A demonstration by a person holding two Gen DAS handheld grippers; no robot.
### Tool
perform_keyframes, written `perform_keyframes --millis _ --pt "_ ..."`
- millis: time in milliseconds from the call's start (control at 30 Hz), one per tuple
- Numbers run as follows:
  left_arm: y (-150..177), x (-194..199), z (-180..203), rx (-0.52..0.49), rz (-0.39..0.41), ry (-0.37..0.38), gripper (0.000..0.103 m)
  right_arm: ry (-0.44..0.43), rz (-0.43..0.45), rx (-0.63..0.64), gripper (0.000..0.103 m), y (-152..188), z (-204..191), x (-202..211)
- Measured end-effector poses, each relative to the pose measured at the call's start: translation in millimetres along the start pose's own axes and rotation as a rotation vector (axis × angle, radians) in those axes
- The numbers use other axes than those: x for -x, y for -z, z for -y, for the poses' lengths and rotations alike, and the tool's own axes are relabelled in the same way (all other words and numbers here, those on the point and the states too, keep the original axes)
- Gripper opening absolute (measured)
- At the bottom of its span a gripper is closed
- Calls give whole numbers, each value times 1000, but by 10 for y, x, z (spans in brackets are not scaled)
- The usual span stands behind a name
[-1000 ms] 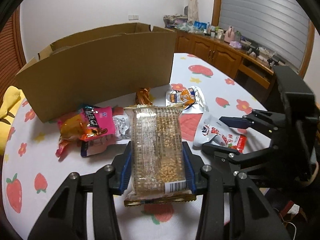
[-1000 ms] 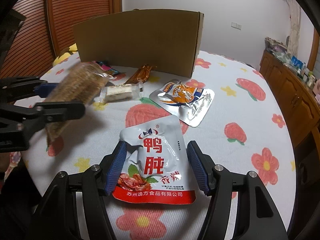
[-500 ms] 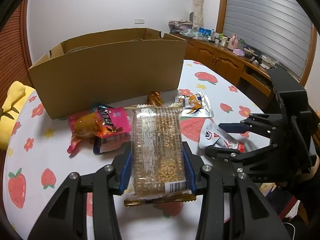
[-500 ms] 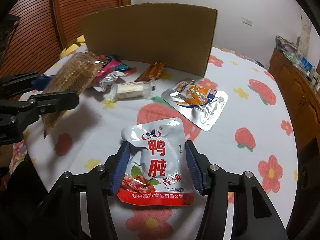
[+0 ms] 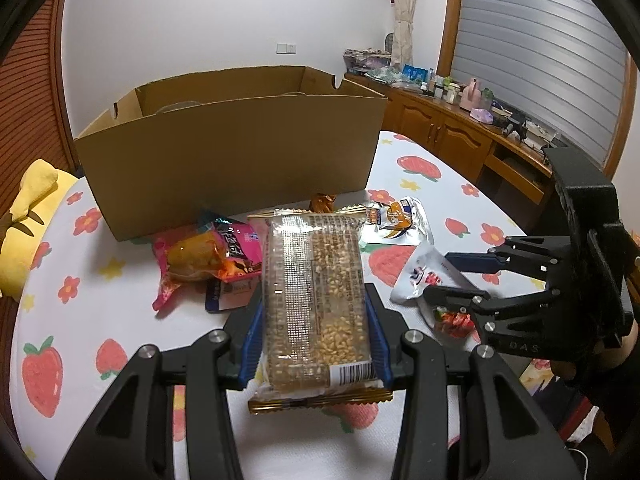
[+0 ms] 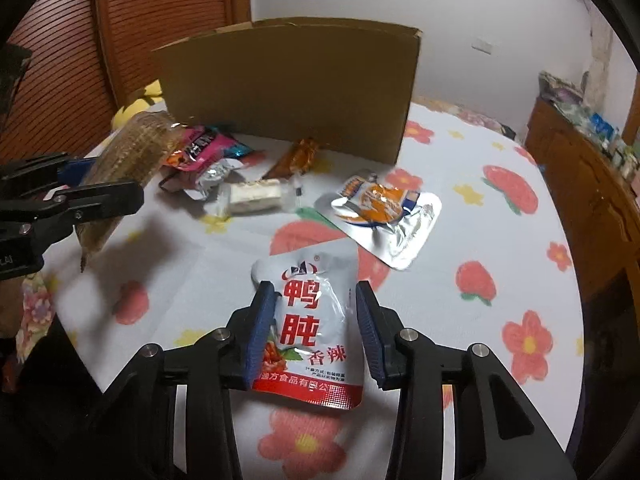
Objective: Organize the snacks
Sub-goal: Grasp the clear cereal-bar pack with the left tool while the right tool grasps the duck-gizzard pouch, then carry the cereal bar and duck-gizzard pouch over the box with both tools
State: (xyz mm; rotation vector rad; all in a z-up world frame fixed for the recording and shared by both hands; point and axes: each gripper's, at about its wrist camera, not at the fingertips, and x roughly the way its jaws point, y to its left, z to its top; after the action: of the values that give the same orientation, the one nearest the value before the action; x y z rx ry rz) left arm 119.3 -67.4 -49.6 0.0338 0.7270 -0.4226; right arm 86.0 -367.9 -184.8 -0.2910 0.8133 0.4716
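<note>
now we have two snacks in hand. the grain bar pack [image 5: 314, 300], a clear wrapper full of puffed grain with a gold crimped end, sits lengthwise in our left gripper [image 5: 314, 344], its jaws pinching the pack by both long sides and holding it clear of the surface [image 5: 120, 312]. our right gripper [image 6: 316, 332] has the white and red pouch [image 6: 312, 328] between its blue pads; the left pad touches the pouch edge, the right one shows a thin gap, so we judge the jaws closing on it, though the left view suggests the pouch is already off the cloth.

around them, more snacks lie loose: a pink and orange packet [image 5: 204, 256], a silver foil pouch [image 6: 380, 216], a small white bar [image 6: 256, 198] and a brown wrapped sweet [image 6: 298, 158], all just in front of the cardboard box [image 5: 232, 152].

we read this as the carry step: both items picked, neither yet stowed. the next move calls for lifting above the near wall of the box, reaching over its open top and spreading the jaws there. the pouch is limp, so we should confirm its hold first.
</note>
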Motion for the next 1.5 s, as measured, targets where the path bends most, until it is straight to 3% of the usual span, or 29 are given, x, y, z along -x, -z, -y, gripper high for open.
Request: perform_keyframes --millis 200,300,400,600,667,900,967,1233,1500 --pt "3 -9 -3 3 -5 0 43 -57 -23 -49 46 -29 88 -65" --pt "7 -15 -6 6 -7 0 43 -73 -42 -57 53 -40 85 -118" --pt "5 -33 -11 8 -10 1 43 -33 -41 13 54 -55 -19 -184" --pt "4 -39 -3 8 -9 2 43 -15 -33 45 43 -88 -124 -167" --pt "8 -33 -9 9 -7 1 43 -18 -12 38 34 -103 -108 -105" --pt "14 -7 -29 18 10 0 43 -24 13 58 29 -119 -209 54" --pt "22 15 -40 19 14 -1 43 -27 23 59 23 -138 -230 88" --pt "-69 163 -76 16 58 2 43 -27 64 81 22 -231 -295 218" --pt "-472 411 -128 -25 136 -2 43 -29 170 107 23 -658 -268 569"
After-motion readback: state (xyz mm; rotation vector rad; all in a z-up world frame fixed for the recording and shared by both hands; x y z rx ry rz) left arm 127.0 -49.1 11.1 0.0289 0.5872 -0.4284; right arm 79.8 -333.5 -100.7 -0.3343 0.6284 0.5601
